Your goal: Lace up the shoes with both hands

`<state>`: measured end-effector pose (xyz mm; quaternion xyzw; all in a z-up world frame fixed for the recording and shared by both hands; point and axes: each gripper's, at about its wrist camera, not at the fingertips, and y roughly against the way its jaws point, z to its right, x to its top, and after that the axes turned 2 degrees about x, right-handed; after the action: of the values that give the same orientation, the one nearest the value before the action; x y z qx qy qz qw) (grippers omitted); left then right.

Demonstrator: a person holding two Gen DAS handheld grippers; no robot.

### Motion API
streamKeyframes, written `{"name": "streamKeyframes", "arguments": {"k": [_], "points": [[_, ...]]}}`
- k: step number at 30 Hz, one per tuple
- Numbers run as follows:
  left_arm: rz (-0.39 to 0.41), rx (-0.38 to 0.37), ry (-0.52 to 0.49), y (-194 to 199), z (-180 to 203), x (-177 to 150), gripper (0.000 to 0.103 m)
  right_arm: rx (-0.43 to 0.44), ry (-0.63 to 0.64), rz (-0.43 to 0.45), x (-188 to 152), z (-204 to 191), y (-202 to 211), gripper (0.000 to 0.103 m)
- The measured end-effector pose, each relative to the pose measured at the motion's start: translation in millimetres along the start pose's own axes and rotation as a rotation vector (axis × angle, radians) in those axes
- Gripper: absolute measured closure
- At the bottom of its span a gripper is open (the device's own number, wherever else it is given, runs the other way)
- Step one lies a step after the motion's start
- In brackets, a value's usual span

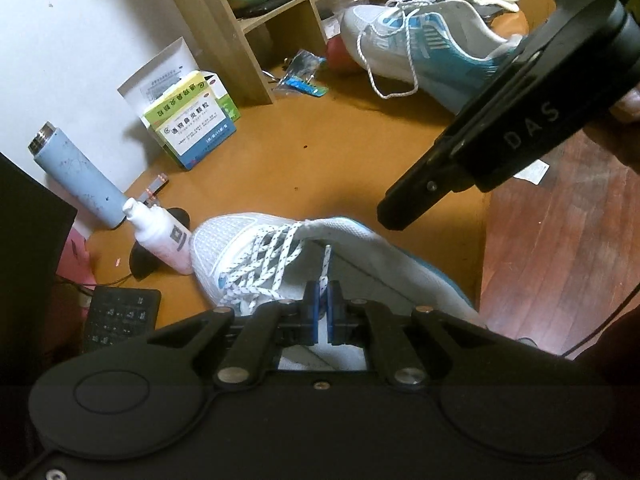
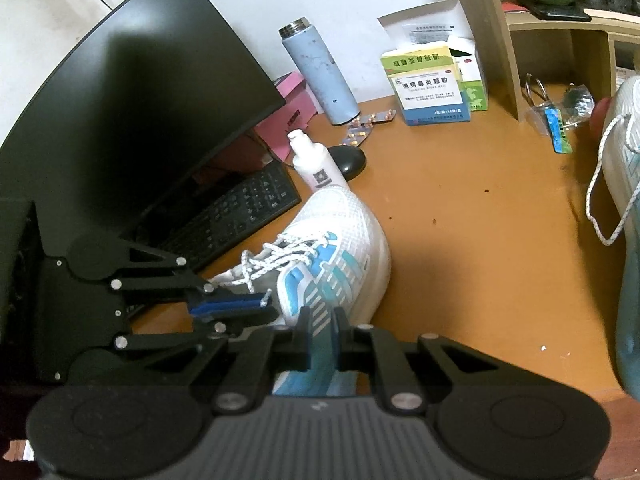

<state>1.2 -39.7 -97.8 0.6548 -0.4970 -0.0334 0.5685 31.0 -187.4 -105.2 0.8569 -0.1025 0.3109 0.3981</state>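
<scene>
A white mesh shoe (image 1: 240,240) with blue stripes (image 2: 344,248) lies on the orange table, toe pointing away. My left gripper (image 1: 322,304) is shut on the end of its white speckled lace (image 1: 327,258), which sticks up from the blue pads just over the shoe's opening. In the right wrist view the left gripper (image 2: 268,306) comes in from the left with the lace tip (image 2: 265,299) at its fingertips. My right gripper (image 2: 322,328) is nearly closed on the shoe's striped side wall near the heel. Its black finger (image 1: 394,212) ends at the collar.
A second shoe (image 1: 420,40) with a loose lace lies at the back right. A monitor (image 2: 140,100), keyboard (image 2: 240,208), mouse (image 2: 350,160), blue flask (image 1: 80,176), white bottle (image 1: 164,236), medicine boxes (image 1: 196,128) and wooden shelf (image 1: 240,20) crowd the left and back. The table edge (image 1: 486,240) drops to wood floor.
</scene>
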Motion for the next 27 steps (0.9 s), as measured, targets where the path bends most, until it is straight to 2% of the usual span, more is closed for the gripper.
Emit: {"name": "streamKeyframes", "arguments": {"k": [18, 27], "points": [[-0.018, 0.006, 0.007, -5.4, 0.9, 9.2, 0.102, 0.018, 0.022, -0.014, 4.7, -1.6, -4.0, 0.092], [0.021, 0.01, 0.014, -0.7, 1.1, 17.8, 0.102, 0.029, 0.016, 0.006, 7.0, -2.6, 0.1, 0.091]]}}
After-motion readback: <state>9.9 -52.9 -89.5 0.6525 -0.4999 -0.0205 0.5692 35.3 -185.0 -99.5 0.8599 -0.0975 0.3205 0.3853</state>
